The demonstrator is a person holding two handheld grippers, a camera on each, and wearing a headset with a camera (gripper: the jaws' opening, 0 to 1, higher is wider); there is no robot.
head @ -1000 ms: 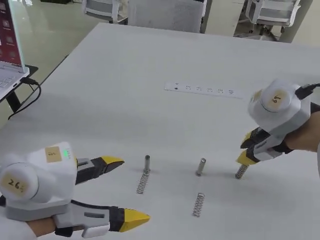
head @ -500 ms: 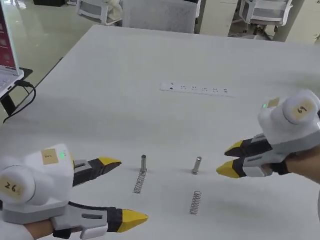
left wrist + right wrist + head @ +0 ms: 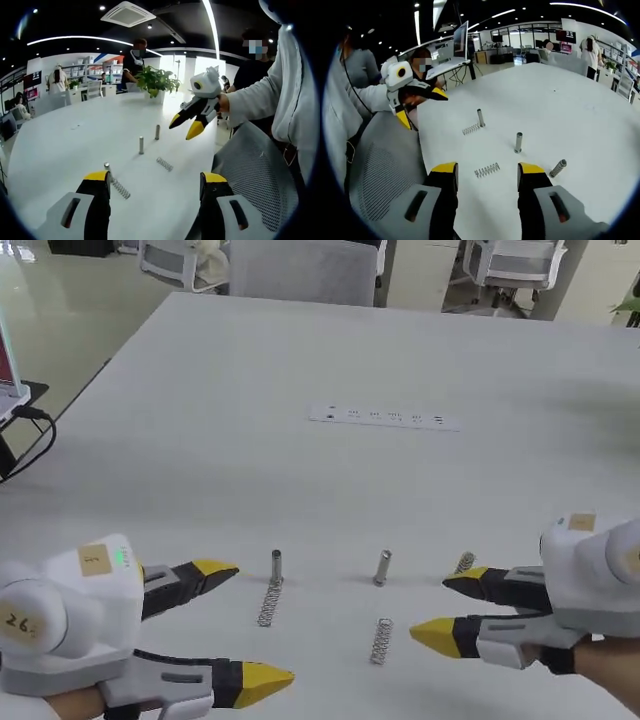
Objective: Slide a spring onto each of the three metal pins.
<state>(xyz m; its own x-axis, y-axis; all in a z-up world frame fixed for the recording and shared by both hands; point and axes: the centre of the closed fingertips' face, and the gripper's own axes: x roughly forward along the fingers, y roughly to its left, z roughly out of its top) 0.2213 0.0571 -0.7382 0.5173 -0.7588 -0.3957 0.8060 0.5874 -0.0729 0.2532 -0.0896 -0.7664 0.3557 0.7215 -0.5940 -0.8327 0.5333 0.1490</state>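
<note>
Three small metal pins stand in a row on the white table [image 3: 300,370]. The left pin [image 3: 276,562] and middle pin [image 3: 382,567] are bare. The right pin [image 3: 465,563] wears a spring, as the right gripper view confirms [image 3: 558,168]. One loose spring [image 3: 267,605] lies against the left pin's base, another [image 3: 380,640] lies in front of the middle pin. My left gripper [image 3: 245,625] is open near the table's front left, with nothing between its fingers. Low at the right my right gripper [image 3: 432,607] is open too, its tips just short of the right pin.
A white power strip [image 3: 385,419] lies flat further back on the table. Office chairs [image 3: 300,265] stand at the far edge. A laptop [image 3: 455,50] sits on a side desk to the left. People stand around the room in both gripper views.
My right gripper has pulled back from the right pin toward me and dropped lower, leaving the spring on that pin; its jaws now stand apart. The left gripper has barely moved.
</note>
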